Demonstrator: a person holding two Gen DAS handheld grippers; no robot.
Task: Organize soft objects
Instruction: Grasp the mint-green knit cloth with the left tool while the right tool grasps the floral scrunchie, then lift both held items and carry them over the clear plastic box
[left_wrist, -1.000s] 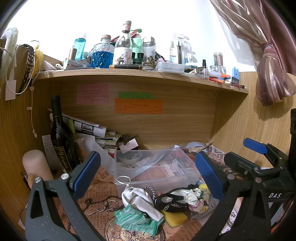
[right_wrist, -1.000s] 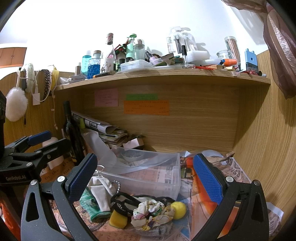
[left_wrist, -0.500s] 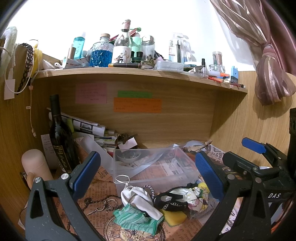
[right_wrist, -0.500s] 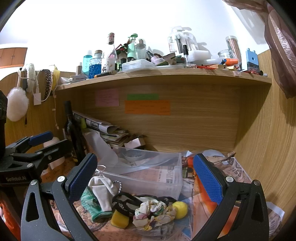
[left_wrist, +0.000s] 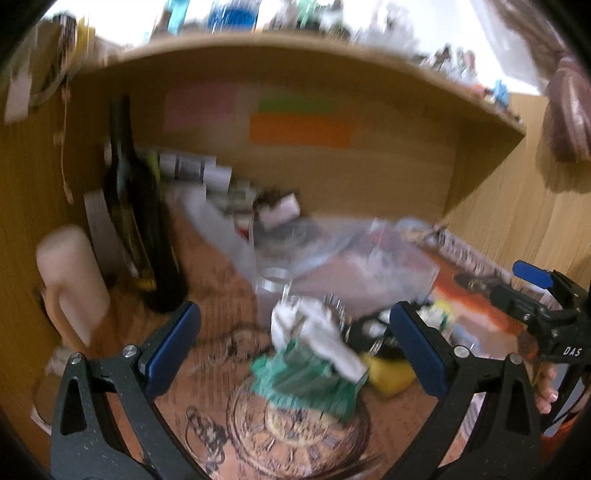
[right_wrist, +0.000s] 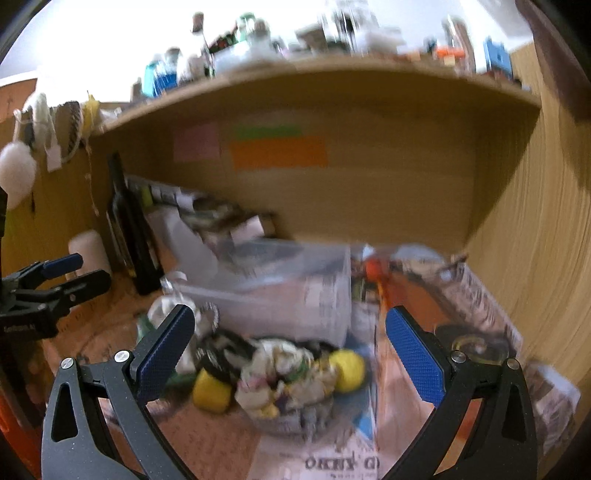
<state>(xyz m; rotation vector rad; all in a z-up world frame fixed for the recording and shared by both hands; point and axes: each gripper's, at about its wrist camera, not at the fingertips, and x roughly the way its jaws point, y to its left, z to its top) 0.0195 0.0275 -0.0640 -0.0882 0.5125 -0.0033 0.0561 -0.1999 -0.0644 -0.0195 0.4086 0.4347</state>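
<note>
In the left wrist view, our left gripper (left_wrist: 295, 354) is spread wide and holds nothing. Between its fingers, just ahead, lie a green cloth (left_wrist: 303, 380) and a white cloth (left_wrist: 317, 328); behind them stands the clear plastic box (left_wrist: 343, 273). The picture is blurred, so we could close on both cloths together.

In the right wrist view, our right gripper (right_wrist: 290, 356) is also spread and empty. A patterned fabric bundle (right_wrist: 284, 380) lies between its fingers, touching a yellow sponge (right_wrist: 210, 391) and a yellow ball (right_wrist: 349, 369). A black band (right_wrist: 221, 354) could snag and be dragged along.
</note>
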